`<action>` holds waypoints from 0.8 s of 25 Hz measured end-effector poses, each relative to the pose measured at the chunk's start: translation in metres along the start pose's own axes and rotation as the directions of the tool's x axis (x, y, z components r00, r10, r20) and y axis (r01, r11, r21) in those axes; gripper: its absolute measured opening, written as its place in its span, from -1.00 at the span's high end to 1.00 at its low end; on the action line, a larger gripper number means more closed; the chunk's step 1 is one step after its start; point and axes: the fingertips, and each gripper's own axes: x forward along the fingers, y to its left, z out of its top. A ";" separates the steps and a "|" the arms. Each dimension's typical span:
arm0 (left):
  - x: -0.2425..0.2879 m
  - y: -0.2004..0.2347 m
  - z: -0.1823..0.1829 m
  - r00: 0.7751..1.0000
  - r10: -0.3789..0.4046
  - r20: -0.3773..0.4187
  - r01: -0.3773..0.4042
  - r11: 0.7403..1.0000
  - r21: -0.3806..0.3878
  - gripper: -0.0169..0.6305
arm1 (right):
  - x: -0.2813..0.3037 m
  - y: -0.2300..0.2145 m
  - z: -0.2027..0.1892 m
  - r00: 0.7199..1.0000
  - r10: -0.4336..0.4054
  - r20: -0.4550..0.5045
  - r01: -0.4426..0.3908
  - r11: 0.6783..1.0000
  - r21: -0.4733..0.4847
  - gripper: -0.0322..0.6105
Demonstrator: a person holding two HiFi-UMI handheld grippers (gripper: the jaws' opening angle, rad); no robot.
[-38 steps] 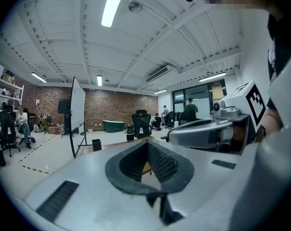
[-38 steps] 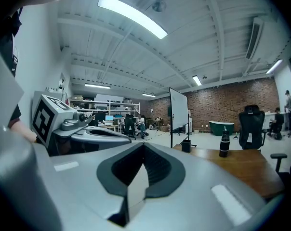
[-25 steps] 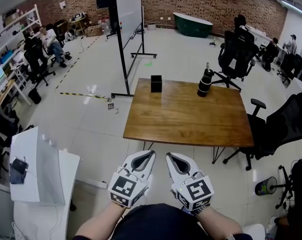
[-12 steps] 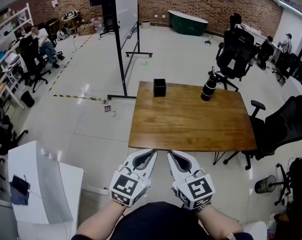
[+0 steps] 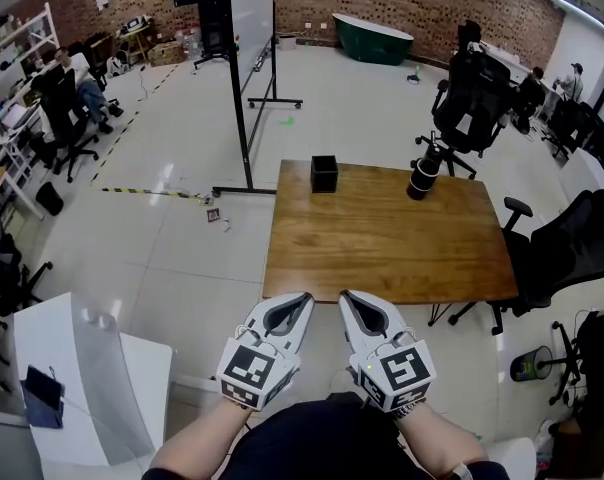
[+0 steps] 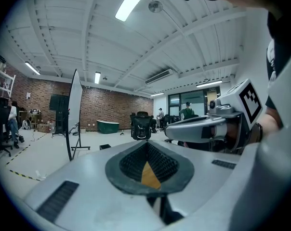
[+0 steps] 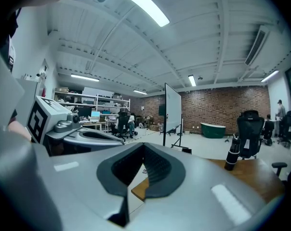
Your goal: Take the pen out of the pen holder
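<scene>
The left gripper (image 5: pixel 288 306) and the right gripper (image 5: pixel 365 308) are side by side just before the near edge of the wooden table (image 5: pixel 382 253), not yet over it. Both point toward the table. In each gripper view the jaws are pressed together with nothing between them; only a thin piece of the table top shows through the gap behind the pads.

The black pen holder (image 5: pixel 324 174) stands at the far edge of the table, toward its left corner, so the whole table top lies between it and the jaws. It is almost straight ahead, about midway between the two grippers, and neither hand looks clearly nearer. The pen itself is too small to see from here; probably it stands upright in the holder, so a grasp from above seems needed, with the jaws opened first.

A dark bottle (image 5: pixel 422 176) stands at the far edge too, toward the right corner, well apart from the holder. Beyond the table stands a whiteboard (image 5: pixel 252 8).
</scene>
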 end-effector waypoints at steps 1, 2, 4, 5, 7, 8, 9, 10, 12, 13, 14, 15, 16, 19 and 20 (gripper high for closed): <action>0.002 0.002 0.000 1.000 0.000 -0.002 0.000 1.000 0.000 0.93 | 0.002 -0.002 0.001 1.000 -0.002 0.001 0.002 1.000 0.000 0.89; 0.004 0.004 -0.001 1.000 -0.001 -0.003 0.001 1.000 0.000 0.93 | 0.004 -0.005 0.001 1.000 -0.004 0.001 0.004 1.000 0.001 0.89; 0.009 0.007 -0.002 1.000 0.001 -0.006 -0.001 1.000 0.000 0.93 | 0.009 -0.011 0.000 1.000 -0.005 -0.001 0.005 1.000 0.004 0.89; 0.011 0.009 -0.002 1.000 0.003 -0.007 -0.003 1.000 0.000 0.93 | 0.012 -0.013 0.000 1.000 -0.003 -0.002 0.003 1.000 0.005 0.89; 0.017 0.014 -0.001 1.000 0.009 -0.010 -0.009 1.000 0.000 0.93 | 0.019 -0.018 0.001 1.000 0.006 0.000 -0.006 1.000 0.007 0.89; 0.020 0.017 0.000 1.000 0.013 -0.011 -0.013 1.000 0.001 0.93 | 0.022 -0.021 0.002 1.000 0.010 0.001 -0.010 1.000 0.007 0.89; 0.024 0.019 0.000 1.000 0.017 -0.013 -0.017 1.000 0.002 0.93 | 0.026 -0.025 0.003 1.000 0.014 0.003 -0.014 1.000 0.007 0.89; 0.028 0.022 0.001 1.000 0.020 -0.016 -0.020 1.000 0.002 0.93 | 0.029 -0.029 0.003 1.000 0.018 0.004 -0.018 1.000 0.008 0.89; 0.038 0.026 0.001 0.999 0.030 -0.022 -0.030 1.000 0.004 0.93 | 0.036 -0.039 0.003 1.000 0.026 0.004 -0.026 1.000 0.011 0.89; 0.044 0.029 0.001 0.999 0.035 -0.025 -0.035 0.999 0.004 0.93 | 0.040 -0.044 0.003 1.000 0.031 0.003 -0.031 0.999 0.013 0.89; 0.050 0.031 0.001 0.999 0.041 -0.027 -0.041 0.999 0.004 0.93 | 0.043 -0.050 0.002 0.999 0.036 0.001 -0.036 0.999 0.015 0.89; 0.055 0.033 0.001 0.998 0.046 -0.031 -0.046 0.999 0.004 0.93 | 0.046 -0.056 0.001 0.999 0.040 -0.001 -0.040 0.999 0.017 0.89; 0.062 0.035 0.000 0.998 0.050 -0.035 -0.050 0.999 0.005 0.93 | 0.050 -0.062 0.000 0.999 0.045 -0.003 -0.045 0.999 0.020 0.89; 0.082 0.041 0.001 0.997 0.065 -0.046 -0.065 0.998 0.006 0.93 | 0.060 -0.081 0.000 0.998 0.061 -0.003 -0.061 0.998 0.025 0.89; 0.089 0.043 0.002 0.996 0.072 -0.048 -0.072 0.997 0.007 0.93 | 0.063 -0.088 0.000 0.998 0.068 -0.003 -0.068 0.997 0.026 0.89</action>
